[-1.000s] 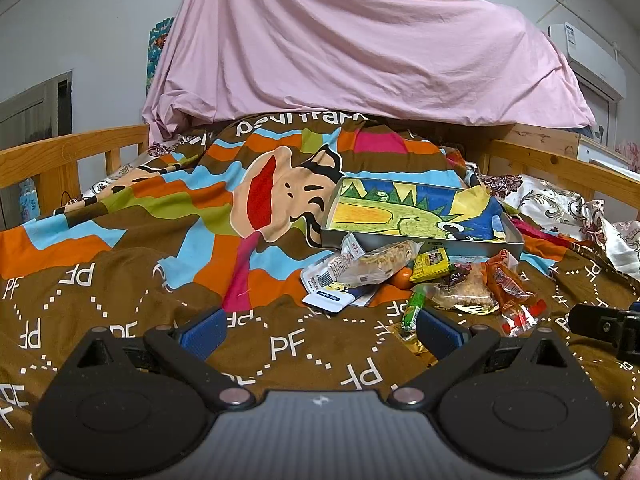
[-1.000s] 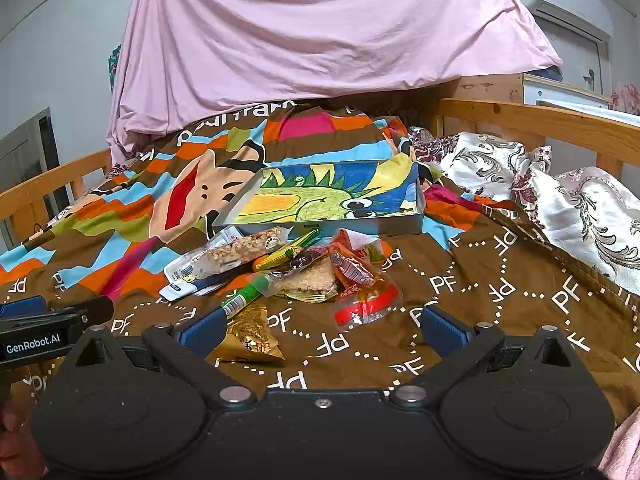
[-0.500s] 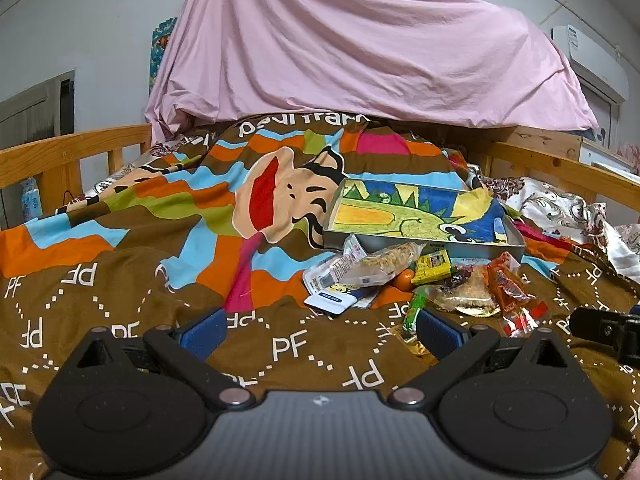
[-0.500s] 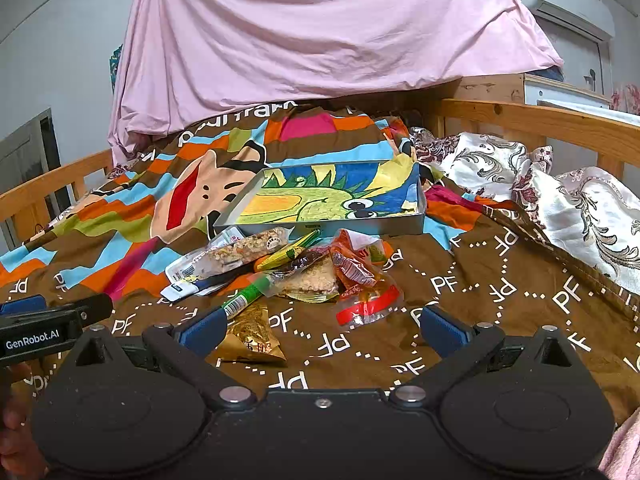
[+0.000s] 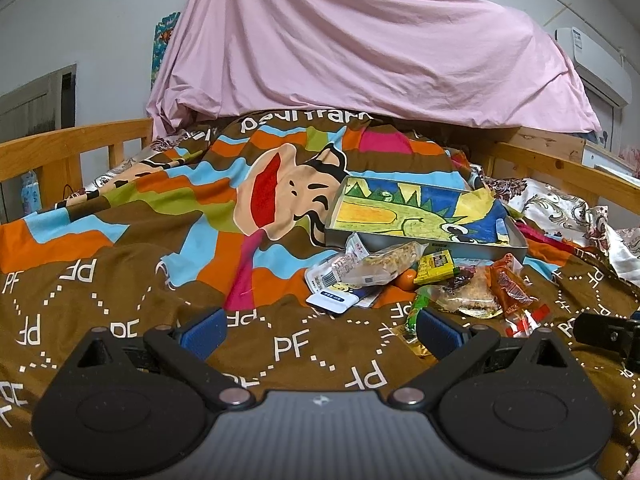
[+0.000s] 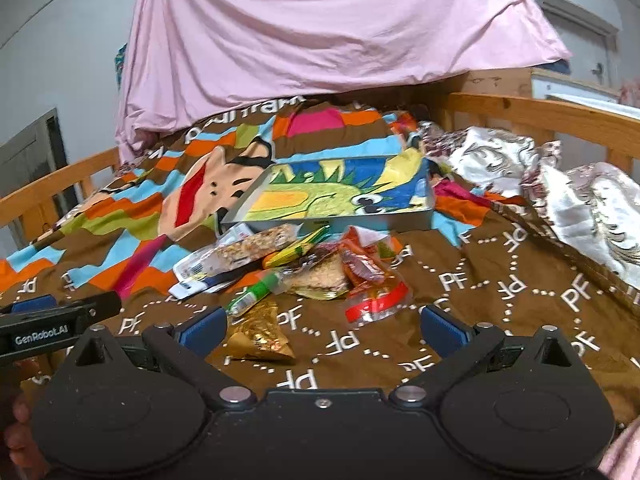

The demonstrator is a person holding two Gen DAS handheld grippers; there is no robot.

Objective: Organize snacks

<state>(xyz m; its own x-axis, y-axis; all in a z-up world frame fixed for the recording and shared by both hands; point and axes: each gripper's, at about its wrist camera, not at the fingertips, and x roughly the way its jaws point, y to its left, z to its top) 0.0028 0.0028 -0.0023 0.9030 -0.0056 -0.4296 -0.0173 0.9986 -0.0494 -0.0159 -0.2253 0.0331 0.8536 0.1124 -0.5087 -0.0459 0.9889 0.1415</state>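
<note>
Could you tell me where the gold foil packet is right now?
In the right wrist view, the gold foil packet lies on the brown blanket, nearest the camera, below the green-wrapped snack.

Snack pile (image 6: 304, 268) before tray (image 6: 332, 222)

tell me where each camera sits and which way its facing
Left wrist: on the left hand-held gripper, low over the brown blanket, facing the snack pile and dinosaur tray; open fingers show.
Right wrist: on the right hand-held gripper, facing the same pile from further right; a hand shows at lower left.
Shared: pile, tray, pink sheet; each sees the other gripper.
</note>
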